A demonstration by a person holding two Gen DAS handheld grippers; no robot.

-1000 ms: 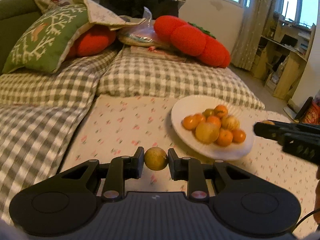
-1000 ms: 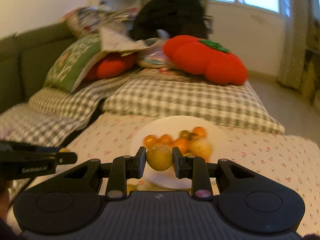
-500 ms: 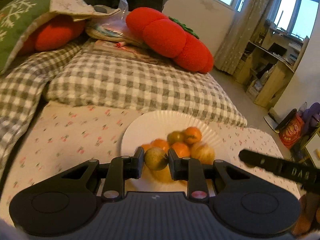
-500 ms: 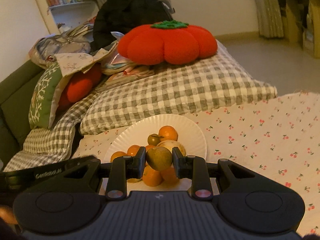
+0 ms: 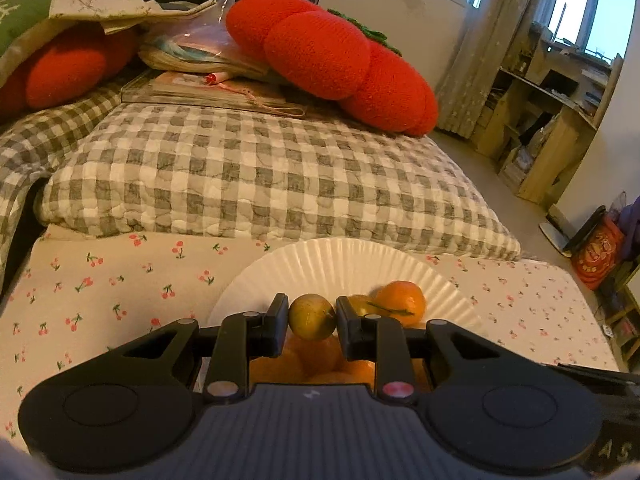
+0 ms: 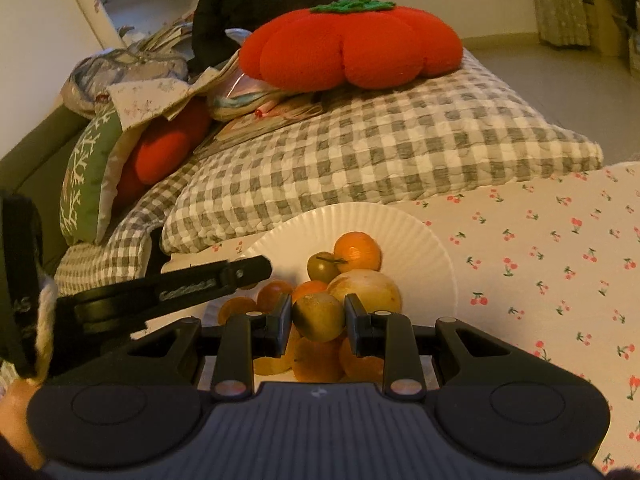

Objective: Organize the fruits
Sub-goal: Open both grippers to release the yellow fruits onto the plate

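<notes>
Over the plate: paper plate [image 6: 436,248] gathers the fruit pile, hence both carries end here
Left gripper [image 5: 312,318]: clamped on a green fruit [image 5: 312,316]; poised for release
Right gripper [image 6: 318,318]: clamped on a yellow-green fruit [image 6: 318,317]; likewise

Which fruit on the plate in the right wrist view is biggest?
The pale yellow round fruit on the white plate, just right of the right gripper. It is clearly larger than the small oranges and the green fruit around it.

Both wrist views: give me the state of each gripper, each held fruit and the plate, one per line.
Left gripper: shut on a yellow-green fruit, above the plate.
Right gripper: shut on an olive-yellow fruit, above the pile.
Paper plate: upright on the cherry-print cloth, heaped with oranges.
</notes>
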